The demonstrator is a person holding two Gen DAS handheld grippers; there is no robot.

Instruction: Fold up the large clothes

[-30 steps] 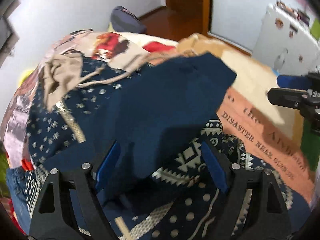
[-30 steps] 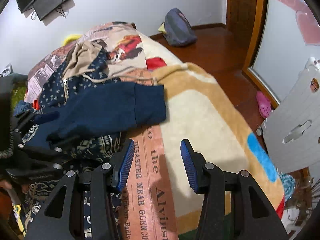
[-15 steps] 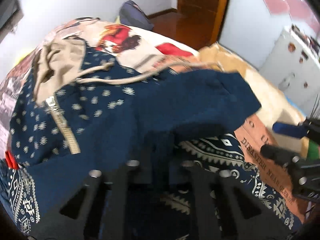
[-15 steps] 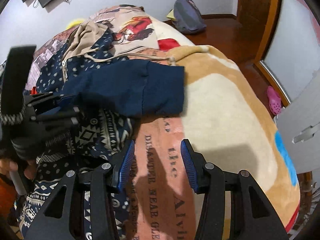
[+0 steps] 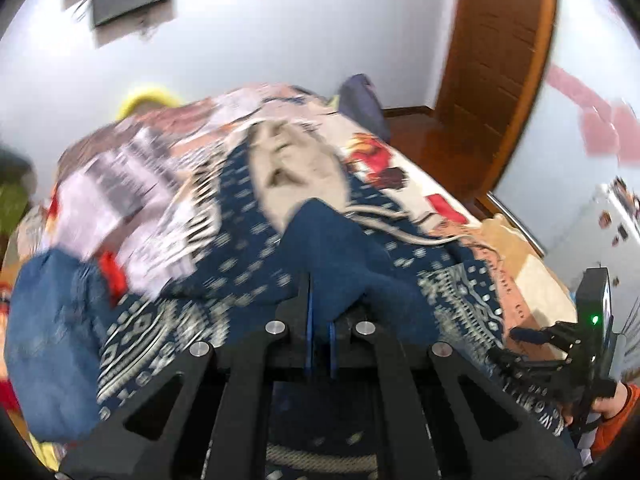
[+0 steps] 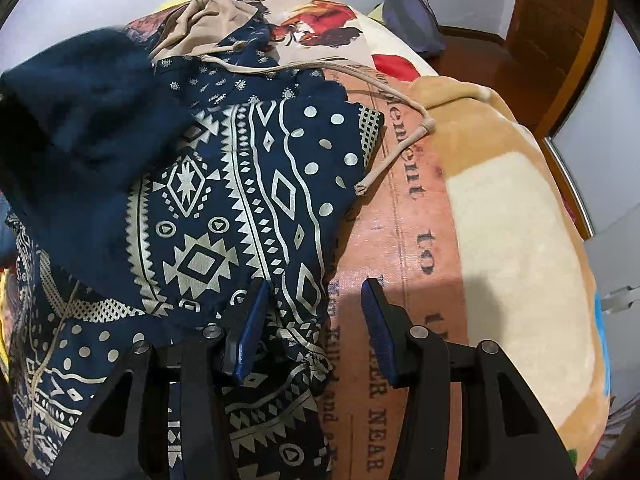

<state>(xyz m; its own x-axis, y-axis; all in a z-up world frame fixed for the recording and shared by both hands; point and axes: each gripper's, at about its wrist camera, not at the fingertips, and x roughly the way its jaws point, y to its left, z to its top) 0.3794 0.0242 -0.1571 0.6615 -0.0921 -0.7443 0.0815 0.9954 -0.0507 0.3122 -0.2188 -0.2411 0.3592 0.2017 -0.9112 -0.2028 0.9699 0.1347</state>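
A navy hoodie with a cream geometric print [image 6: 240, 208] lies spread on a bed; its beige-lined hood [image 6: 208, 16] is at the far end and a beige drawstring [image 6: 400, 144] trails to the right. My left gripper [image 5: 318, 320] is shut on the plain navy sleeve [image 5: 340, 256] and holds it lifted over the hoodie's body; the sleeve shows at upper left in the right wrist view [image 6: 80, 120]. My right gripper [image 6: 316, 320] is open, low over the hoodie's right edge. It also shows at lower right in the left wrist view [image 5: 520, 344].
The bed is covered by a printed blanket [image 6: 500, 240] in orange, cream and tan with lettering. A dark bag [image 6: 416, 12] lies on the wooden floor beyond the bed. A wooden door [image 5: 500, 60] is at the far right. Blue denim [image 5: 44, 340] lies left.
My left gripper has shut on the navy sleeve and carried it left and up over the hoodie. My right gripper has moved closer to the hoodie's right edge, still open.
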